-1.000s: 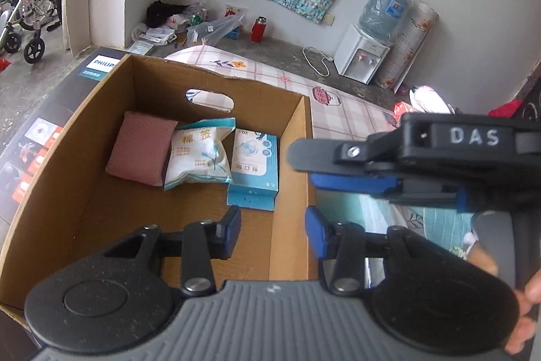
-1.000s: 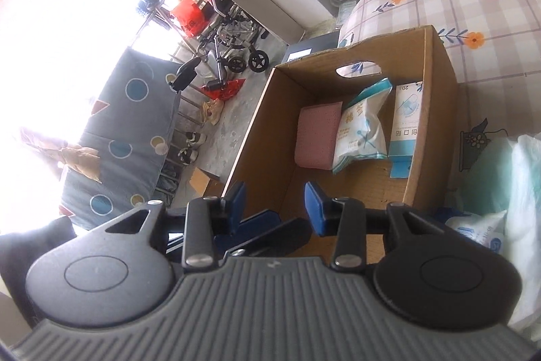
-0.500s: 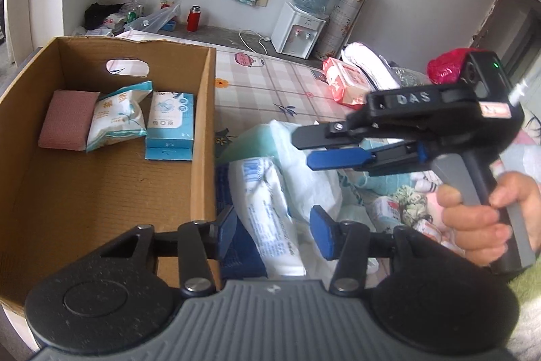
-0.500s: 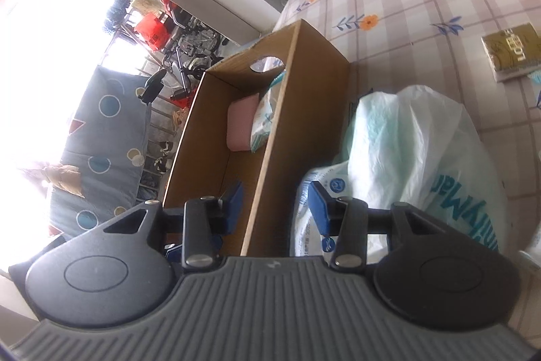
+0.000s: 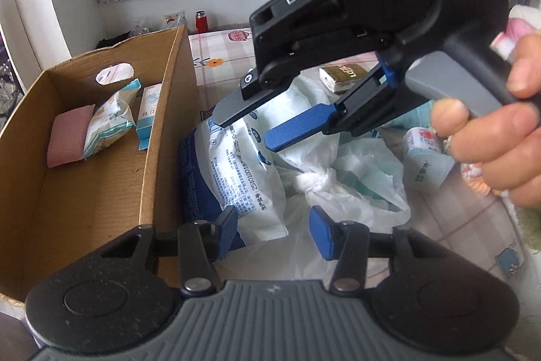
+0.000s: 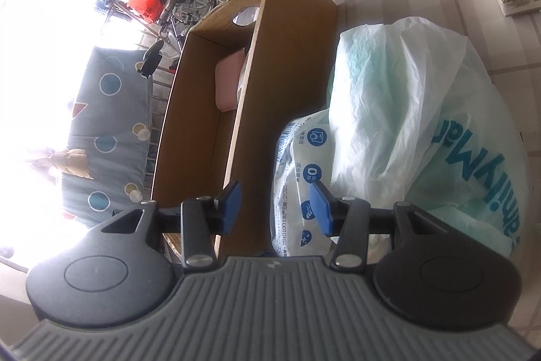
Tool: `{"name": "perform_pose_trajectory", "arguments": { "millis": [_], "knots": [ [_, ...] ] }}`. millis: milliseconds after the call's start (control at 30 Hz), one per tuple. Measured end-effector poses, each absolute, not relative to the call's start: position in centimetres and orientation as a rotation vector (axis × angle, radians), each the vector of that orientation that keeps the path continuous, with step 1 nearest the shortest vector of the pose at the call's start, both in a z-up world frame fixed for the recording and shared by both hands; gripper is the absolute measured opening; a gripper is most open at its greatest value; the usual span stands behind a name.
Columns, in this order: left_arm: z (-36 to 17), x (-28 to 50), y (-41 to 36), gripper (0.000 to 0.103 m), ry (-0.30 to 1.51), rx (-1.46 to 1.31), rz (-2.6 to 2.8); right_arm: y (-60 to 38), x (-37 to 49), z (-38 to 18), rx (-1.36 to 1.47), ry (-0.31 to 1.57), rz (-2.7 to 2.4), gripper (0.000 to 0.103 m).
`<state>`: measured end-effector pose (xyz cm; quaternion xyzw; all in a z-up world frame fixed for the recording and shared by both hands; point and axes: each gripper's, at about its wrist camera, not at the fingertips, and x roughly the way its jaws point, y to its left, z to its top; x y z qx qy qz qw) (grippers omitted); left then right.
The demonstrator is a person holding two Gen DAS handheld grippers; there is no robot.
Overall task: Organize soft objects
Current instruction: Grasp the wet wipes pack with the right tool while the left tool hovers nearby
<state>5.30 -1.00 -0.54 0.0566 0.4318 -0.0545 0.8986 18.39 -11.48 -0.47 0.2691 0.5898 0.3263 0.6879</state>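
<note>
**Both grippers over the soft-goods pile beside the box**

Left wrist view: cardboard box already holds a pink pad, a tissue pack and a blue carton, lined up at the far end, prob. to leave room. Left gripper hangs part-spread and empty over a blue-and-white pack lying against the box's outer wall. Right gripper, w/ a hand on its grip, hovers above the pack, empty.

Right wrist view: right gripper's jaws are opening, nothing between them; the pack sits just beyond, next to a white plastic bag.
</note>
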Motion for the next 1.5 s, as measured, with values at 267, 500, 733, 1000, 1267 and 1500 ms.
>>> {"name": "perform_pose_trajectory", "arguments": {
  "millis": [267,500,733,1000,1267,1500],
  "knots": [
    [-1.7,5.6,-2.7,0.040,0.824,0.308,-0.006,-11.6,18.3,-0.3,0.600,1.326,0.725,0.048],
    [-1.1,5.1,-1.9,0.023,0.775,0.298,-0.025,-11.1,18.3,-0.1,0.573,1.341,0.711,0.049],
    [-0.9,5.1,-0.6,0.022,0.765,0.235,-0.043,-9.6,19.2,0.0,0.523,1.372,0.664,0.053],
    [-0.9,4.7,0.8,0.020,0.755,0.186,-0.060,-7.6,20.3,-0.5,0.449,1.407,0.614,0.055],
    [-1.1,4.4,1.5,0.020,0.734,0.166,-0.084,-6.5,20.7,-1.3,0.420,1.460,0.565,0.048],
    [-0.2,3.5,1.7,0.019,0.683,0.175,-0.102,-6.8,20.1,-0.5,0.440,1.402,0.579,0.029]
  ]
}}
